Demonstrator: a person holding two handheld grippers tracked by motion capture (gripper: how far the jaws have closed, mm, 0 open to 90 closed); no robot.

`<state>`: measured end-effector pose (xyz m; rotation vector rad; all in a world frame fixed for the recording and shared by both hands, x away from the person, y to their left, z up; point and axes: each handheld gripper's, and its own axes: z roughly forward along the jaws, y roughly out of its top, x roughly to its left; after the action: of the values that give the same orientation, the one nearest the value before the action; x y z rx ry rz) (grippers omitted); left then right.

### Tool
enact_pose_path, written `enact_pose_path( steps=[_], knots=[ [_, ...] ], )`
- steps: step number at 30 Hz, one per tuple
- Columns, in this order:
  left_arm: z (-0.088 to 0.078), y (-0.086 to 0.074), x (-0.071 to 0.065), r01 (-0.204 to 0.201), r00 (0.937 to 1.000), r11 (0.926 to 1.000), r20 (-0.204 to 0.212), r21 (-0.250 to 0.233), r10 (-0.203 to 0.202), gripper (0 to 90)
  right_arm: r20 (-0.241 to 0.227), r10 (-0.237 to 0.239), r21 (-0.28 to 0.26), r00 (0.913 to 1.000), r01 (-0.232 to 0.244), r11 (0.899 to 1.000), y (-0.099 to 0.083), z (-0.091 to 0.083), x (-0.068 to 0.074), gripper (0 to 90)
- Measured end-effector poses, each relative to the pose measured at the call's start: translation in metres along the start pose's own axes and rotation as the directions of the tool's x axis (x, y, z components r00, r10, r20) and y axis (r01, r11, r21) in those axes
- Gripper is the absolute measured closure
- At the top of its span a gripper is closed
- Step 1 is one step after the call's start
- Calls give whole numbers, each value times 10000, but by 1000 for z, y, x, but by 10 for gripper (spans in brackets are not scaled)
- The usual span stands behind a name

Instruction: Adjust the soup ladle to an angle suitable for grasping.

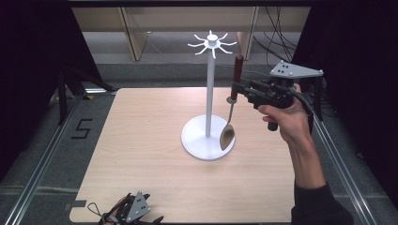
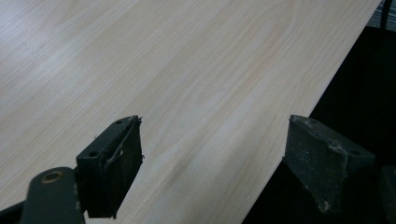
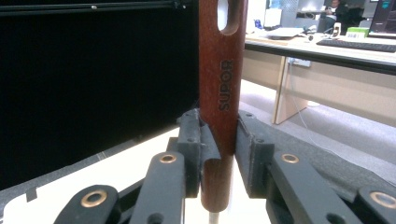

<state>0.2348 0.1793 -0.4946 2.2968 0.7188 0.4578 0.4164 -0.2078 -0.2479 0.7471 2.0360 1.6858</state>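
At the near left edge of the table (image 1: 141, 140), left gripper (image 2: 210, 172) rests idle, jaws spread wide over bare wood, nothing between them. Centre: white rack (image 1: 208, 101), round base, hooks fanned at its top. Right of the post, spoon (image 1: 231, 105) hangs upright, bowl down just over the base, red-brown handle pinched between the jaws of right gripper (image 3: 219, 154). Hanging hole sits above the grip. Likely step: hang it. Raise until the hole clears a hook, keep the handle vertical, approach slowly, release only once the hook carries it
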Motion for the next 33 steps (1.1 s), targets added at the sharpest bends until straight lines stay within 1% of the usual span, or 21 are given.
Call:
enact_pose_path(
  steps=[1, 2, 3, 4, 5, 6, 7, 8, 9, 10, 11, 14, 15, 17, 20, 25, 27, 29, 30, 32, 33],
  knots=[
    [0, 0, 0, -1, 10000, 10000, 3, 5, 1, 184, -47, 162, 102, 9999, -161, 9998, 2, 1, 1, 741],
    [0, 0, -1, 78, 9999, 9999, 90, -70, -77, 184, 79, 23, 2, 10000, -23, 10000, 4, 1, 0, 741],
    [0, 0, -1, 99, 9999, 9999, 94, -95, -98, 184, 123, 179, 31, 9998, -179, 9998, 6, 2, 1, 741],
    [0, 0, -1, 99, 9999, 9999, 94, -95, -98, 184, 161, 19, -4, 9999, -19, 10000, 8, 2, 0, 740],
    [0, 0, 0, -16, 10000, 10000, 63, -90, 17, 184, 212, 122, 29, 9997, -123, 9999, 9, 2, 1, 740],
    [0, 0, 0, -17, 10000, 10000, 50, -88, 17, 184, 249, 136, 127, 9996, -139, 9998, 11, 3, 0, 740],
    [-1, 0, 1, -172, 9998, 9998, -17, 27, 173, 184, 270, 128, 86, 9996, -130, 9999, 13, 4, 0, 740],
    [-1, 0, 1, -172, 9998, 9998, -17, 27, 173, 184, 389, -40, 85, 9992, 36, 10000, 15, 4, -1, 740],
    [-1, 0, 1, -151, 9999, 9999, -39, 8, 151, 184, 451, -5, 145, 9990, -1, 9999, 17, 5, 0, 741],
    [0, 0, 0, -69, 10000, 10000, -7, -67, 69, 184, 436, -68, 193, 9990, 59, 9998, 18, 6, -1, 740],
    [0, 0, 0, -41, 10000, 10000, 38, -78, 41, 184, 545, -112, 208, 9985, 101, 9997, 19, 7, 0, 740],
    [0, 0, 0, -40, 10000, 10000, 40, -80, 40, 184, 643, -180, 347, 9978, 157, 9993, 22, 9, -1, 740],
    [0, 0, 0, -39, 10000, 10000, 43, -77, 39, 184, 604, -75, 390, 9981, 51, 9992, 22, 11, 0, 740],
    [0, 0, 0, -52, 10000, 10000, 41, -70, 52, 184, 641, -146, 420, 9978, 119, 9990, 23, 13, 0, 740],
    [0, 0, 0, -31, 10000, 10000, 40, -84, 31, 184, 650, -69, 478, 9979, 38, 9989, 24, 15, 1, 740],
    [0, 0, 0, -49, 10000, 10000, 70, -68, 49, 184, 747, -181, 731, 9970, 126, 9972, 27, 25, 3, 739],
    [0, 0, 0, 38, 10000, 10000, 8, -60, -38, 184, 793, -177, 789, 9967, 114, 9968, 27, 28, 3, 739],
    [-1, 0, 0, -55, 10000, 10000, -30, 23, 55, 184, 774, -175, 847, 9968, 110, 9963, 27, 31, 3, 739],
    [0, 0, 0, 59, 9999, 10000, 83, -77, -58, 184, 824, -180, 903, 9964, 106, 9959, 27, 32, 3, 739],
    [0, 0, 0, -39, 10000, 10000, -22, 11, 39, 184, 824, -243, 851, 9963, 172, 9962, 27, 33, 3, 739],
    [0, 0, 0, -21, 10000, 10000, -12, 11, 22, 184, 858, -45, 894, 9963, -32, 9960, 27, 34, 4, 739]
  ],
)
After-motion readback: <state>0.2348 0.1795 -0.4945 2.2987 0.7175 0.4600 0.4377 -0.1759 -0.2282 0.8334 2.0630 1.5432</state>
